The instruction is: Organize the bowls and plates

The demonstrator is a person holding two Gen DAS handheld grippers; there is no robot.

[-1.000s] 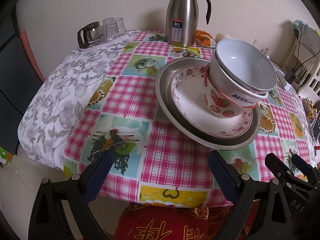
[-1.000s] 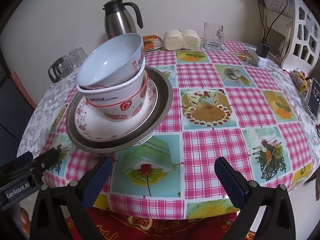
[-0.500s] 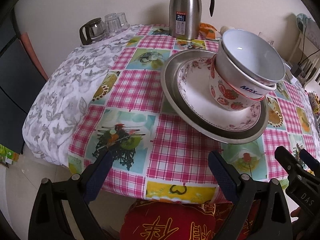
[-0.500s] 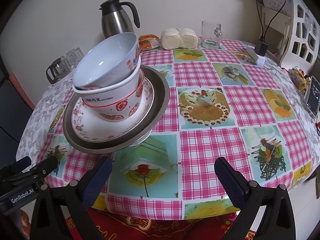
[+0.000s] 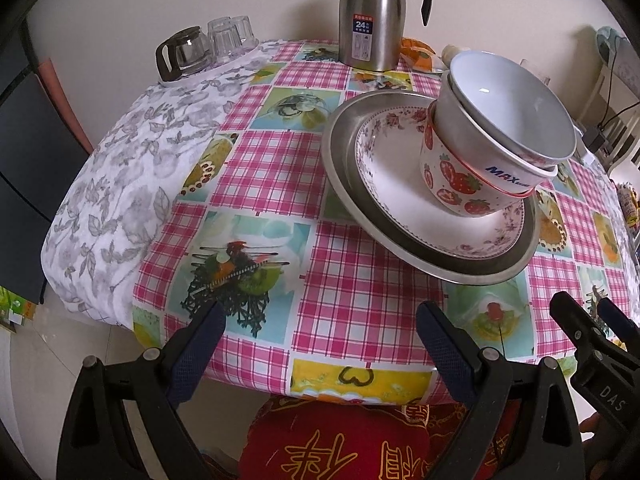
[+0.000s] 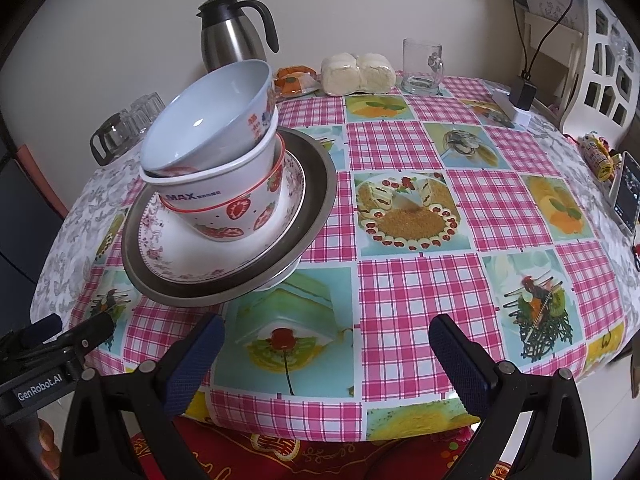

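Note:
A stack stands on the checked tablecloth. A steel plate (image 5: 496, 270) (image 6: 316, 184) is at the bottom. A floral plate (image 5: 392, 184) (image 6: 184, 256) lies in it. A strawberry bowl (image 5: 460, 184) (image 6: 236, 208) sits on that, and a pale blue-white bowl (image 5: 516, 120) (image 6: 208, 120) rests tilted inside it. My left gripper (image 5: 318, 330) is open and empty, over the table's near edge, short of the stack. My right gripper (image 6: 326, 342) is open and empty, near the front edge, to the right of the stack.
A steel thermos jug (image 5: 370, 16) (image 6: 234, 36) stands at the back. A glass pot and tumblers (image 5: 200, 48) sit on a tray at back left. Wrapped buns (image 6: 358, 74), a glass mug (image 6: 422, 66), a charger (image 6: 520, 98) and a phone (image 6: 626, 196) lie to the right. A red cushion (image 5: 336, 440) is below the table edge.
Both grippers have drawn back a little from the table and stack, still open and empty. The stack has not moved.

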